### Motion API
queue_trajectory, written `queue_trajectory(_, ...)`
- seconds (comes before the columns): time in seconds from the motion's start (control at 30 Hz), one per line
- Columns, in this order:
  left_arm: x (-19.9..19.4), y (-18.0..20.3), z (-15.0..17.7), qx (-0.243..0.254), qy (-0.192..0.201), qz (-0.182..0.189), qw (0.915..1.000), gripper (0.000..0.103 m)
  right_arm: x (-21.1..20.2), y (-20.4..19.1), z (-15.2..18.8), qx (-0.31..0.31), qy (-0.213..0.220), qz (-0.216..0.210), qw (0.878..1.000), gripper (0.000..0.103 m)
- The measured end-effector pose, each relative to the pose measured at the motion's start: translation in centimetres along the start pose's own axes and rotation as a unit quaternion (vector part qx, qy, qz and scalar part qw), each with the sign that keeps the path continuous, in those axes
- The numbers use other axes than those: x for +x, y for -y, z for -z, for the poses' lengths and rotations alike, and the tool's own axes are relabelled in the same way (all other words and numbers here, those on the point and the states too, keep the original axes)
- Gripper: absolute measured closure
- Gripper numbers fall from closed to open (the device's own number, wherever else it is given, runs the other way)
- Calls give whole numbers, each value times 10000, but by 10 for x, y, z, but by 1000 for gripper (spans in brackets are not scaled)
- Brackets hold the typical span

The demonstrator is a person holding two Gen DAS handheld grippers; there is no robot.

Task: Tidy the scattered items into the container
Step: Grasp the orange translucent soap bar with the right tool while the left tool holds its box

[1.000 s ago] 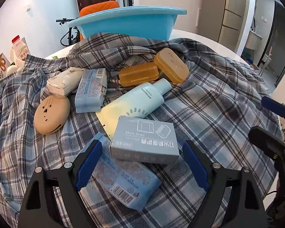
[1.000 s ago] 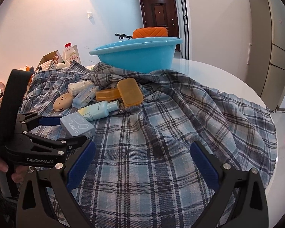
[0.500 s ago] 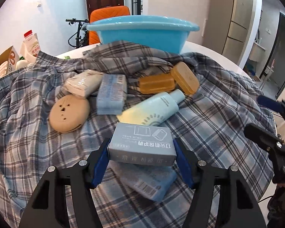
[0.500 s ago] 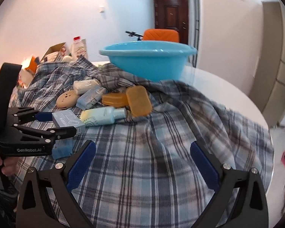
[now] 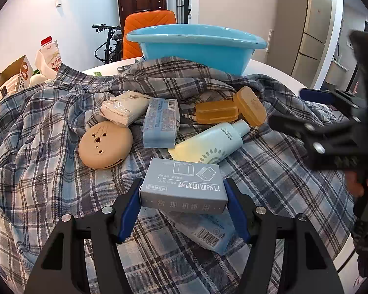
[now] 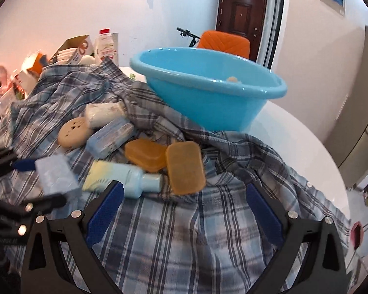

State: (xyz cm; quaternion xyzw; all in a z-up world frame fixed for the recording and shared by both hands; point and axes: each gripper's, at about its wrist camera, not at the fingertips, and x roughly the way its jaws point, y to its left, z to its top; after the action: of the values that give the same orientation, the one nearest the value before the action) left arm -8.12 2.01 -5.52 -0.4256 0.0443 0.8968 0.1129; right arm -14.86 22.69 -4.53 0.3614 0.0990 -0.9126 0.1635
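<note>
Scattered toiletries on a rumpled blue-grey plaid cloth [image 5: 49, 147]. Behind them, on the white round table [image 6: 294, 132], a light-blue plastic basin [image 5: 196, 46]. Left gripper [image 5: 184, 205] clenched on a grey cardboard box [image 5: 184, 186], lifted just above a pale-blue wrapped pack [image 5: 206, 230]. Right gripper [image 6: 184, 196] released, nothing between, near a pale-blue squeeze tube [image 6: 120, 176]. Beside: tan round perforated case [image 5: 105, 144], two amber soap bars [image 5: 216, 111], touching.

Left claw [image 5: 182, 204] clamps grey box [image 5: 184, 187] above plaid cloth [image 5: 269, 171]; blue basin [image 5: 196, 49] beyond.
</note>
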Motion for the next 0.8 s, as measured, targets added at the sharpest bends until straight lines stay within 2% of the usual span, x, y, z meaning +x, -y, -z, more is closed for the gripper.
queue_trajectory(0.2,5,-7,2,-160,-106,53,9998,36,27,2,-10,-68,-103,225,9997,4)
queue_trajectory(0.43,4,-10,3,-184,-115,37,9998,36,53,2,-16,-68,-258,183,9995,4)
queue_trajectory(0.67,6,-11,5,-219,-160,66,9996,36,58,11,-14,94,-295,-22,9995,5)
queue_trajectory(0.7,6,-11,5,-224,-162,66,9996,36,58,11,-13,108,-310,-63,9994,12)
queue_trajectory(0.73,6,-11,5,-225,-164,68,9996,36,58,12,-12,141,-336,-140,9992,50)
queue_trajectory(0.77,6,-11,5,-223,-164,66,9996,36,58,14,-11,220,-397,-247,9987,62)
queue_trajectory(0.8,6,-11,5,-225,-165,65,9996,36,59,17,-10,323,-481,-286,9979,62)
